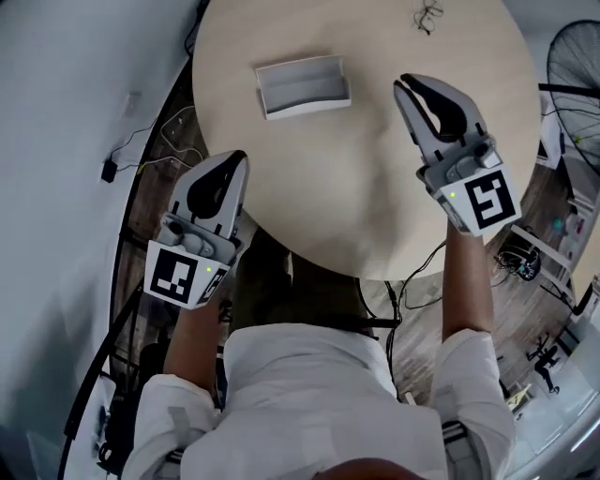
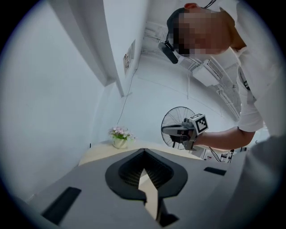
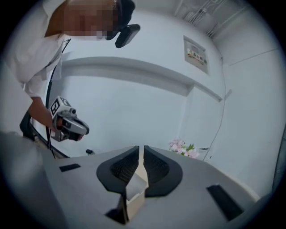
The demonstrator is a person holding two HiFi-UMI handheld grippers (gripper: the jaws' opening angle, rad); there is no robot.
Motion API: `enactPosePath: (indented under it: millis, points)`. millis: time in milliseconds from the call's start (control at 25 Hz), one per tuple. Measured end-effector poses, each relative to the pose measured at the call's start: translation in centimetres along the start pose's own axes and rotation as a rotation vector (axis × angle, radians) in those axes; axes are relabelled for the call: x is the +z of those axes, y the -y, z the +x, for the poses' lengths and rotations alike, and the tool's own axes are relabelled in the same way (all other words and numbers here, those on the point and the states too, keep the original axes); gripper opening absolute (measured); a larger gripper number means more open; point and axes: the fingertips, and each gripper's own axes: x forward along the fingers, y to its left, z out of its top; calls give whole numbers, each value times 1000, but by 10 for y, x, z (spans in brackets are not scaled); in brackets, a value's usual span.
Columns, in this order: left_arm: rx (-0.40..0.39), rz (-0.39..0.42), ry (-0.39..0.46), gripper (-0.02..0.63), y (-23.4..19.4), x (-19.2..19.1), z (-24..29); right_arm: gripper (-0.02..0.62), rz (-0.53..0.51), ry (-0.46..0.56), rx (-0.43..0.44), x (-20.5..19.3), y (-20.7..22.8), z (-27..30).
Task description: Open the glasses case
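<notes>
The glasses case point(image 1: 303, 86) is lying on the far-left part of the round counter point(image 1: 356, 187), well in from the edge. It is a pale grey-white, hard-looking rectangular box with rounded corners. It is showing a raised rim around a shallow hollow, though I cannot tell whether that is an opened lid. The counter top is a smooth, matt, light wood tone.

The left claw point(image 2: 143, 153) is hovering over the counter's near-left edge, well apart from the case. Its shell is smooth grey plastic and its pads are black and finely ribbed. The pad tips are meeting, leaving a spade-shaped hollow behind them that is gripping nothing; only counter surface is showing through it.

The right claw point(image 3: 139, 154) is hanging over the right part of the counter, to the right of the case and apart from it. Its ribbed black pads are standing a narrow slit apart with nothing pinched between them. A pale boxy corner point(image 3: 133, 194) is showing through the gap below.

A small dark wiry thing point(image 1: 427, 14) is lying near the far edge. A pot of pink and white flowers point(image 2: 119, 136) is sitting at the counter's edge in the left gripper view. A wire-caged fan point(image 1: 574, 66) is standing off the right side, and cables point(image 1: 159, 141) are trailing on the floor to the left.
</notes>
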Motion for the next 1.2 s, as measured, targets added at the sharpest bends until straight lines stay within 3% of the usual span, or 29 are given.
enactPosePath:
  millis: [320,480,680,840,1000,1200]
  points:
    - [-76,67,103,13,61,104,-66,34,111,207,-142,110,-42,-140]
    - [-98,87,143,14,90,139,-93,32,192,305,-243,134,-67,-207]
    - [-103,102,170,12,112,167,-125,29,212,315,-291,137,-104,-255]
    - [-92,111,148,13,134,171,-145,27,285,389,-397,131,-109,-302]
    - [-97,81,153,13,156,164,-167,26,350,413,-462,108,-122,-337]
    - [-92,4,144,12,196,138,-191,26,430,381,-448,68,-158,-374]
